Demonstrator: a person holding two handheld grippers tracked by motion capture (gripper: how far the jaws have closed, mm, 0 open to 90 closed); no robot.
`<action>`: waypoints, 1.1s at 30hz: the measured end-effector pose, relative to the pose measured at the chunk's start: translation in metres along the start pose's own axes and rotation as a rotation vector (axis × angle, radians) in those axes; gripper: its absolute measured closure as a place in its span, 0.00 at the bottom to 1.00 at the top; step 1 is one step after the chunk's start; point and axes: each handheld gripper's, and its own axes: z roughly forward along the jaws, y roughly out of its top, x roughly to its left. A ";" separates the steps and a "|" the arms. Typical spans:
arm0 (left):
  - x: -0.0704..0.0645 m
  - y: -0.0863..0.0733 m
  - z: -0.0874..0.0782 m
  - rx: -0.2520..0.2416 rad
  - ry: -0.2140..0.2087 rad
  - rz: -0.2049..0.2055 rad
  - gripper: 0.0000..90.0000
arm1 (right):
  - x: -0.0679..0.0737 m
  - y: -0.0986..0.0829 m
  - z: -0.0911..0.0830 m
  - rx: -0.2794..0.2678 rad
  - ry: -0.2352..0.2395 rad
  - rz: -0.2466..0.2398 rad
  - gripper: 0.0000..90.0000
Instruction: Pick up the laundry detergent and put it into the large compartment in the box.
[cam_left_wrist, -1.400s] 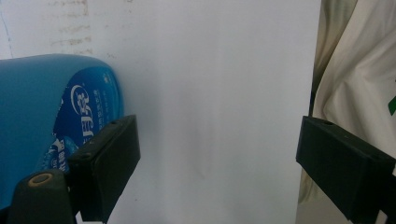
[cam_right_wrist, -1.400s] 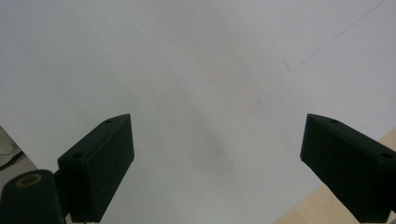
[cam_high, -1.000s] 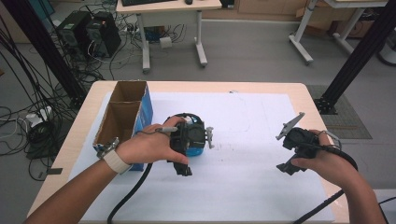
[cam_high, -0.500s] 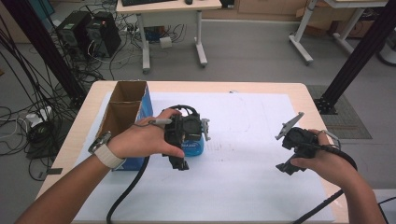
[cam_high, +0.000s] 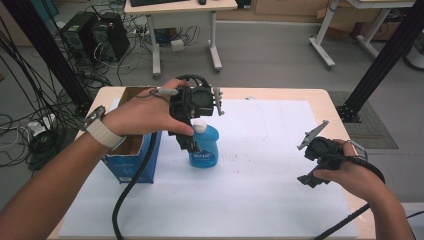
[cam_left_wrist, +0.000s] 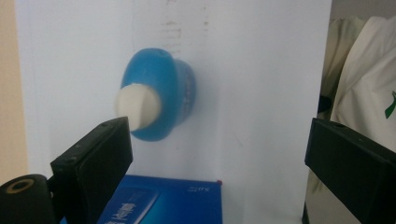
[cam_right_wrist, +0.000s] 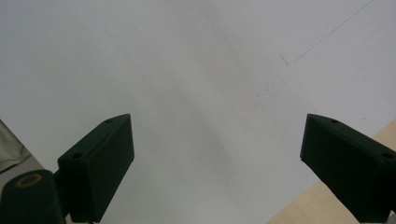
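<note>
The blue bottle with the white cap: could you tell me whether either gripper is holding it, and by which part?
Nothing is held. The blue bottle stands free on the white sheet, below the open left gripper; the right gripper is open too.

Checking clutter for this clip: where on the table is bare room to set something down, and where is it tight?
Free: the white sheet between the blue bottle and the right gripper, and the near strip in front of both. Crowded: the left side, where the cardboard box, bottle and left gripper sit close together.
</note>
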 end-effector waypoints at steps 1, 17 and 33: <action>0.003 0.000 -0.001 -0.003 -0.003 -0.001 0.08 | -0.001 -0.001 0.000 -0.002 0.001 0.001 0.11; 0.045 0.029 0.017 0.053 -0.011 0.050 0.09 | 0.002 -0.011 -0.005 -0.019 -0.005 0.008 0.11; 0.062 0.035 0.069 0.103 -0.040 0.032 0.11 | 0.001 -0.016 -0.003 -0.025 0.002 0.017 0.11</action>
